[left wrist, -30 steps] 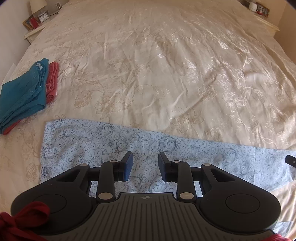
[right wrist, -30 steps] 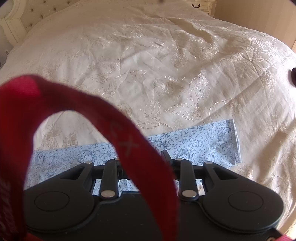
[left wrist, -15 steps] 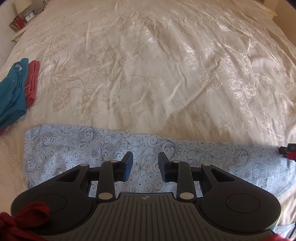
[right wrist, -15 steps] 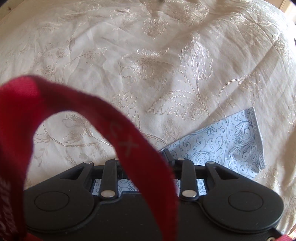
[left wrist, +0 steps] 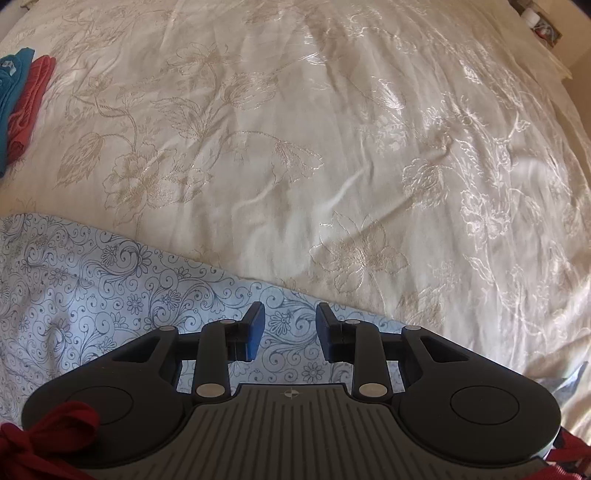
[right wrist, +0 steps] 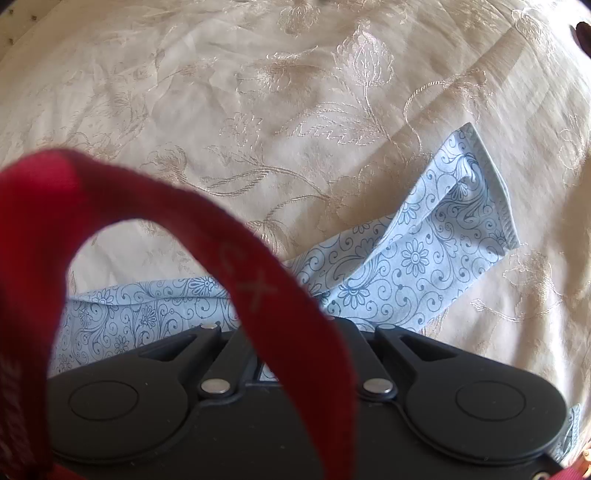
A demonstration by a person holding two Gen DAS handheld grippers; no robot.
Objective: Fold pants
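Observation:
Light blue pants (left wrist: 110, 288) with a dark swirl-and-flower print lie flat across the cream bedspread (left wrist: 295, 147). My left gripper (left wrist: 288, 314) points down just above their far edge, open, with printed cloth showing in the gap between its blue pads. In the right wrist view the leg end of the pants (right wrist: 424, 251) is creased and drawn in toward my right gripper (right wrist: 295, 321). Its arms have come together and it is shut on the cloth. A red strap (right wrist: 240, 258) hides its fingertips.
A folded teal garment (left wrist: 11, 92) and a folded red one (left wrist: 31, 99) lie at the far left of the bed. A bedside shelf with small items (left wrist: 543, 26) shows at the top right. Embroidered bedspread stretches beyond the pants.
Both grippers have come down closer to the pants. The right gripper's arms have swung together, and the hem end, flat before, now puckers and tilts toward it. The left jaws kept their gap.

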